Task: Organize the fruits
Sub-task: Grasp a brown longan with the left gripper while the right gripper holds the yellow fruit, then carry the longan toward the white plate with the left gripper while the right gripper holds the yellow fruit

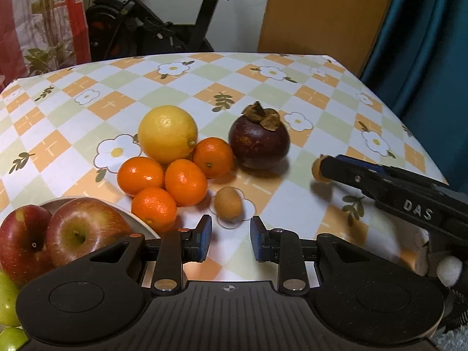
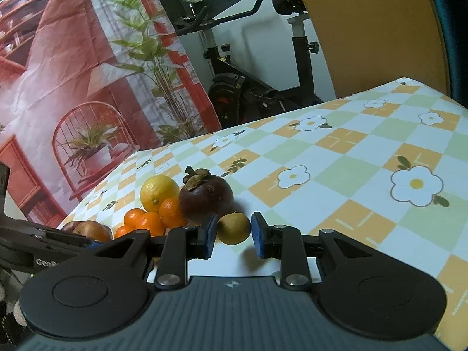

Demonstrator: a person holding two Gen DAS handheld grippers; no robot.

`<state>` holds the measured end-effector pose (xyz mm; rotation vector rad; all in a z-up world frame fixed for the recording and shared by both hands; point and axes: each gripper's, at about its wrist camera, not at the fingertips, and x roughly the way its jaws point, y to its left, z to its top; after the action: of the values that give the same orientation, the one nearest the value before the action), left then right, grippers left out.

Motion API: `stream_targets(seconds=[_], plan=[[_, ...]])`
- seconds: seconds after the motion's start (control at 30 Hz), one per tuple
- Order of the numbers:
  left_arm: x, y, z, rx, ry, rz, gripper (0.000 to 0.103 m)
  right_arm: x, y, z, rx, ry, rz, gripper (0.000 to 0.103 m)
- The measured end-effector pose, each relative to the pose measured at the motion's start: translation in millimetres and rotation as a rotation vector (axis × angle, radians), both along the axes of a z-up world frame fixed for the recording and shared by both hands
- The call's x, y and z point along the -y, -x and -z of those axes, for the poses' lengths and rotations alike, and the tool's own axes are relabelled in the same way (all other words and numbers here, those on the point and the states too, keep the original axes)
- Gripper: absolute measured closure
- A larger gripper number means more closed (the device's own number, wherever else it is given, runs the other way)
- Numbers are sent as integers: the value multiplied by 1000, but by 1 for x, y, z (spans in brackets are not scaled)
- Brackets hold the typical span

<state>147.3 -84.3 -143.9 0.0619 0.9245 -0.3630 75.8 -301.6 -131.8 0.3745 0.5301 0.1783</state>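
Note:
A lemon (image 1: 167, 134), several small oranges (image 1: 184, 182) and a dark mangosteen (image 1: 259, 142) sit grouped on the checked tablecloth (image 1: 321, 93). A small brown fruit (image 1: 228, 204) lies just ahead of my left gripper (image 1: 230, 235), which is open and empty. My right gripper (image 2: 234, 235) is shut on another small brown-yellow fruit (image 2: 234, 228) and holds it above the cloth, right of the mangosteen (image 2: 206, 194). In the left wrist view that fruit (image 1: 317, 171) shows at the right gripper's tip. Two red apples (image 1: 82, 228) lie on a white plate (image 1: 140, 222).
Green fruits (image 1: 7, 298) show at the lower left edge beside the plate. The table's far and right edges drop off toward an exercise bike (image 2: 263, 87), an orange panel (image 1: 321, 8) and a teal curtain (image 1: 424, 44).

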Motion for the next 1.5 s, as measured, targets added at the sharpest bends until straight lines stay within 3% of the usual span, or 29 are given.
stream_targets(seconds=[0.4,0.8,1.5], plan=[[12,-14,0,19,49,-37,72,-5,-2,1,-4,20,-14,75],[27,-24,9,53,-3,-52,75,-5,-2,2,-9,13,-18,75],[-6,20,-18,56,73,54,76,-6,-3,5,-22,21,-19,75]])
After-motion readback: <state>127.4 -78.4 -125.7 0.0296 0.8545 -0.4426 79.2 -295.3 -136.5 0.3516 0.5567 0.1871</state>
